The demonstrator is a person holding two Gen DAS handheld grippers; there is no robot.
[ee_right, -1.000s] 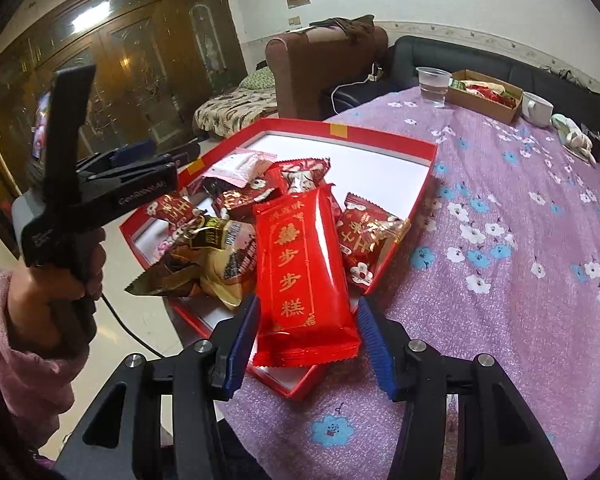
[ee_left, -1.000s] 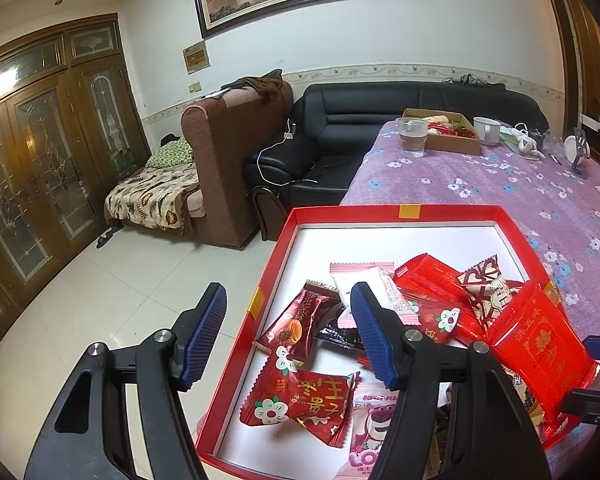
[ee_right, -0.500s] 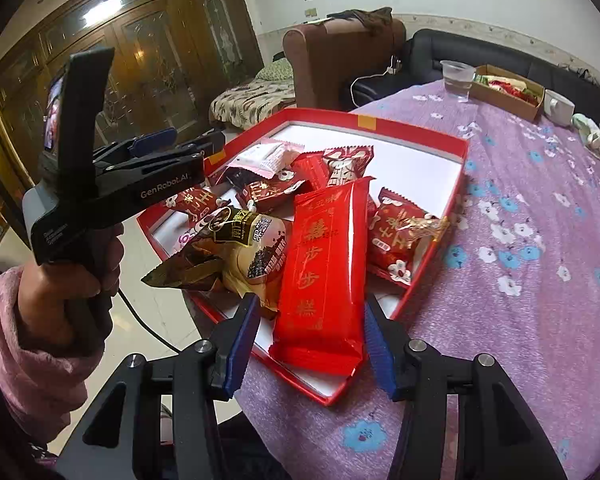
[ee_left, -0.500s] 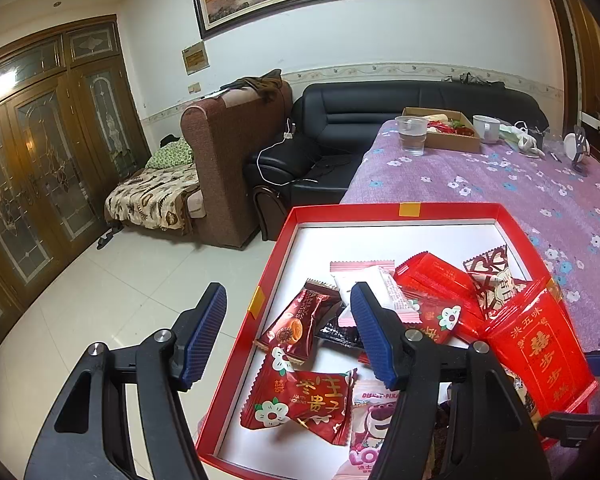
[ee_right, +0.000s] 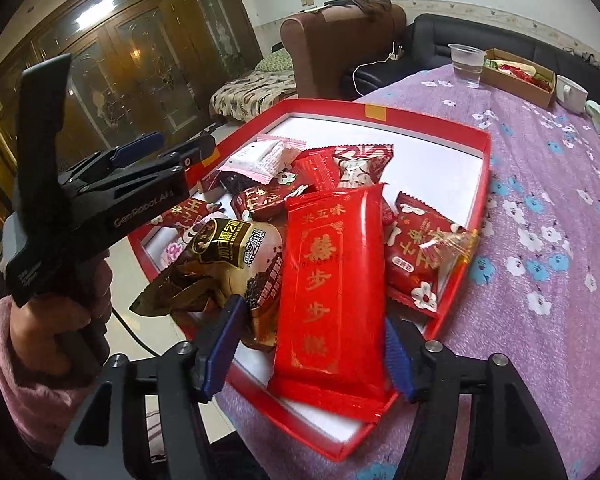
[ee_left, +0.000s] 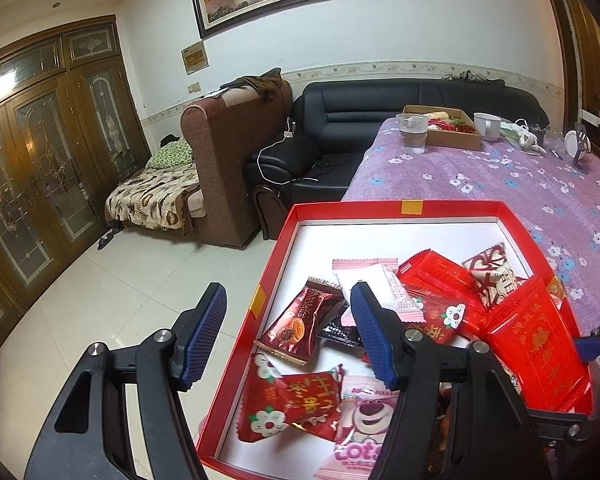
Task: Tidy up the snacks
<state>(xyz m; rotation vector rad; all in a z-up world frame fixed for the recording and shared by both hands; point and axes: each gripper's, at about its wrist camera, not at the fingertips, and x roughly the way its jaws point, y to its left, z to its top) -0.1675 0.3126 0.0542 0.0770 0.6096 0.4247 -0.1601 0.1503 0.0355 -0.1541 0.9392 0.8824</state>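
Note:
A red tray [ee_left: 360,208] with a white floor sits at the corner of the purple flowered tablecloth and holds several wrapped snacks. A long red packet with gold writing [ee_right: 332,272] lies in the tray's near corner, on top of other snacks. My right gripper [ee_right: 312,320] straddles its near end. Its jaws are opening and the left pad stands clear of the packet. A brown sesame packet [ee_right: 236,264] lies beside that pad. My left gripper [ee_left: 288,296] hovers open over the tray's left rim with nothing between its fingers. The long red packet [ee_left: 540,344] also shows at the right in the left wrist view.
At the table's far end stand a clear plastic cup [ee_left: 412,132], a cardboard box of snacks [ee_left: 448,132] and a white mug [ee_left: 488,126]. A hand in a pink sleeve [ee_right: 60,320] holds the left gripper. Tiled floor, a brown armchair and a black sofa lie beyond the table's left edge.
My right gripper moved forward and down with the long red packet, and its jaws widened, so the packet now rests in the tray. The left gripper has not moved.

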